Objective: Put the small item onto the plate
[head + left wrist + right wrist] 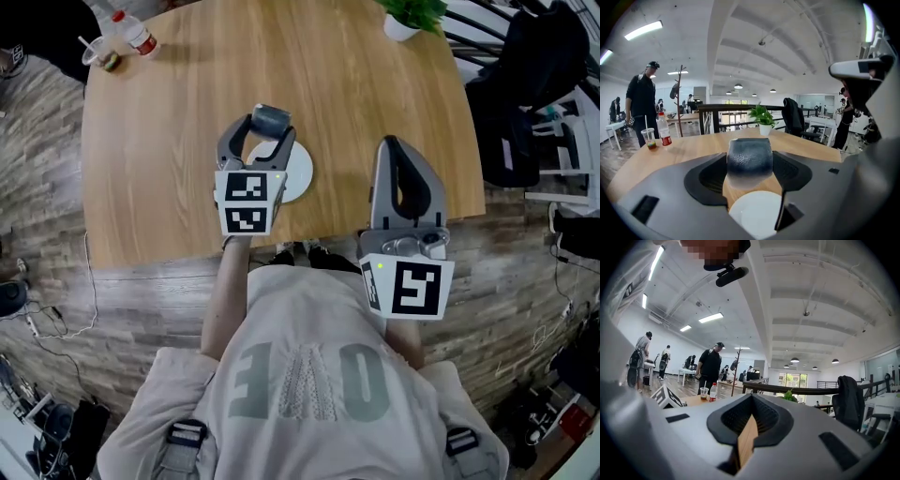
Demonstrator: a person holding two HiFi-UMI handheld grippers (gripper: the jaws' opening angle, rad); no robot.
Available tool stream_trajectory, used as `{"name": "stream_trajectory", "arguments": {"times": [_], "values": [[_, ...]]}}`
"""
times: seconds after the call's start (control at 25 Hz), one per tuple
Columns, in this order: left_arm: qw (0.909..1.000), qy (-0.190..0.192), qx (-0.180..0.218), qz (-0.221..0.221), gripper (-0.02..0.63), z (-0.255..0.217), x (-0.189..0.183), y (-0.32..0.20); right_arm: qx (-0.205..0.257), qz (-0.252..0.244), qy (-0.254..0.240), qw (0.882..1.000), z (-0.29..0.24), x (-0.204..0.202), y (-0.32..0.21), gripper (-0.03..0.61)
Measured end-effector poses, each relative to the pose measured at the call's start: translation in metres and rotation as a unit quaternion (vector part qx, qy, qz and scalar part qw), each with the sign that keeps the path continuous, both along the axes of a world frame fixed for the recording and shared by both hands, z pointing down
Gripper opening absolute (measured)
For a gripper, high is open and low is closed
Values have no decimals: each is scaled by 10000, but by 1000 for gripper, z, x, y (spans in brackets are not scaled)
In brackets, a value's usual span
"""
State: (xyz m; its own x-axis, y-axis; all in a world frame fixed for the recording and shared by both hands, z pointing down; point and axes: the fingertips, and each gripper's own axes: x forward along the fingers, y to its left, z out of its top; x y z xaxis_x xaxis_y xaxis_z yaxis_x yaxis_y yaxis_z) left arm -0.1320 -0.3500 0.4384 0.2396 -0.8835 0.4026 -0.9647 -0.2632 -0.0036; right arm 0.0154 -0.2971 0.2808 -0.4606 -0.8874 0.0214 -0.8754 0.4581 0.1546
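Observation:
A small dark blue-grey cup [750, 157] sits clamped between the jaws of my left gripper [750, 165], held a little above the wooden table [169, 159]. Right under and just nearer than the cup lies a white plate [757, 213]. From the head view the cup [271, 119] hangs over the plate's [300, 174] left rim, with the left gripper [256, 139] around it. My right gripper [392, 150] stands near the table's front edge, right of the plate, jaws pressed together with nothing between them; the right gripper [748, 430] shows only a sliver of tabletop there.
A potted plant [410, 17] stands at the table's far right. A red-labelled bottle [138, 34] and a plastic cup [99, 54] stand at the far left corner. A chair draped with a black jacket [530, 89] is beyond the right edge. People stand in the background.

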Motion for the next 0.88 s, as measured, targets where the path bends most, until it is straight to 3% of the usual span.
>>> {"name": "stream_trajectory", "arguments": {"times": [0.2,0.52,0.68,0.88], "values": [[9959,-118,-879,185,308,64,9,9,-152,256,79,9995,12,15,5,17],[9823,-384,-1795,387,307,124,19,29,-350,610,97,9975,25,42,13,17],[9753,-549,-2094,445,307,143,19,38,-435,624,134,9970,31,45,16,17],[9732,-632,-2174,404,302,150,19,39,-475,647,173,9966,35,48,21,17]]}}
